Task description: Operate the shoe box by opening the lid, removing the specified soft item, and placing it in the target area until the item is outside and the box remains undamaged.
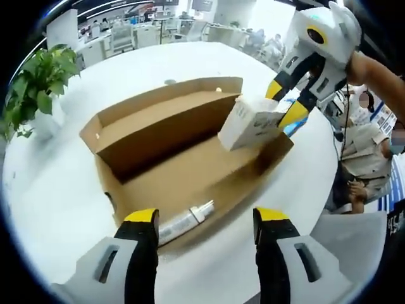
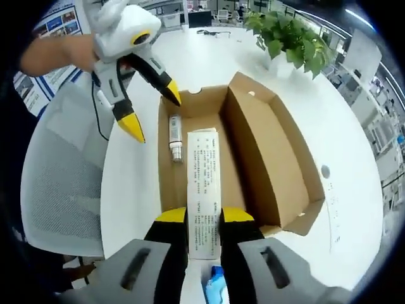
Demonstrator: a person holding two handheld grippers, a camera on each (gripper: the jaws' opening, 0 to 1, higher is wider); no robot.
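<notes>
While the shoe box lay open on the white table, its lid folded back and standing behind the tray, both grippers worked at opposite ends. Left to right in the left gripper view: a potted plant at the table's far edge, well apart from the box; then the box; then the right gripper coming in from the upper right.

Left gripper: jaws apart, nothing between them, hovering just outside the near wall of the box. Judged to be standing by, perhaps to steady the cardboard.

Right gripper: jaws closed on one end of a flat white printed carton, which slanted up over the box's end wall, its lower end still over the tray. The right gripper view confirmed the clamp, the carton running lengthwise from between the yellow tips out over the box floor. Gripped by the end, likely so it could be drawn out clear of the walls.

Contents: a small white tube lying loose on the floor against the near wall; otherwise bare cardboard. Cardboard looked undamaged.

Lid step done; removal appeared under way, carton not yet in any target area. Whether this carton was the "soft item" could not be told.
</notes>
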